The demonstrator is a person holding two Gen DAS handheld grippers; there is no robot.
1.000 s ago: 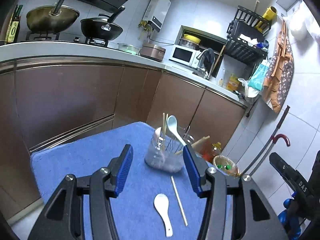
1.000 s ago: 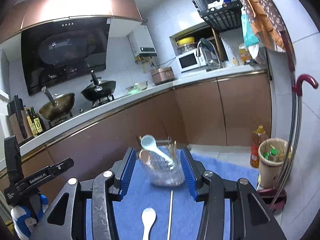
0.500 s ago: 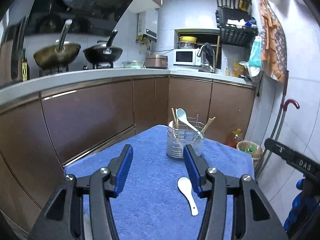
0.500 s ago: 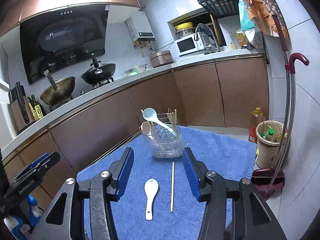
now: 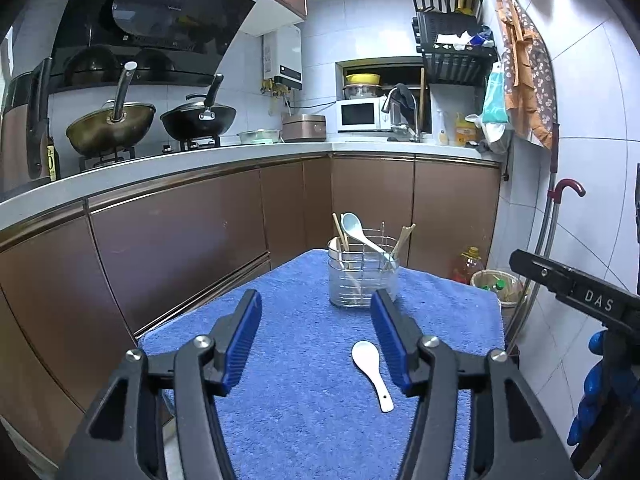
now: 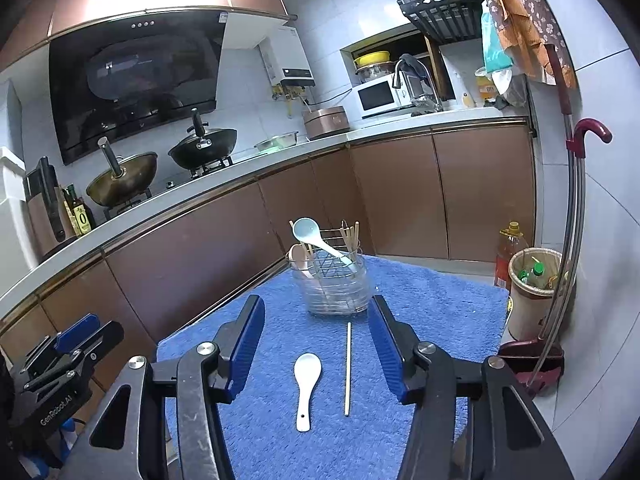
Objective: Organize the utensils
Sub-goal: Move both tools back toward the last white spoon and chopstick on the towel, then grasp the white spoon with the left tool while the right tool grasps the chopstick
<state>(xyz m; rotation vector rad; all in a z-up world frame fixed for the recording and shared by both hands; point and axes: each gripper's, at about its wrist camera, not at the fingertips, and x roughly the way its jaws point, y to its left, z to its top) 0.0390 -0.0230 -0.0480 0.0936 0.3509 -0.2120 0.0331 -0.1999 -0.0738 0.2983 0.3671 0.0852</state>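
A clear utensil holder with a wire rack stands at the far end of the blue towel. It holds a pale blue spoon and wooden chopsticks. A white ceramic spoon lies on the towel. A single wooden chopstick lies beside it in the right wrist view. My left gripper is open and empty above the towel. My right gripper is open and empty, with the spoon and chopstick between its fingers in view.
Brown cabinets and a counter with woks run along the left and back. A bin with bottles and an oil bottle stand on the floor to the right. A mop handle leans on the right wall.
Both grippers have pulled back and up from the holder, which now looks smaller and farther. The spoon and chopstick lie where they were. Both grippers stay open.
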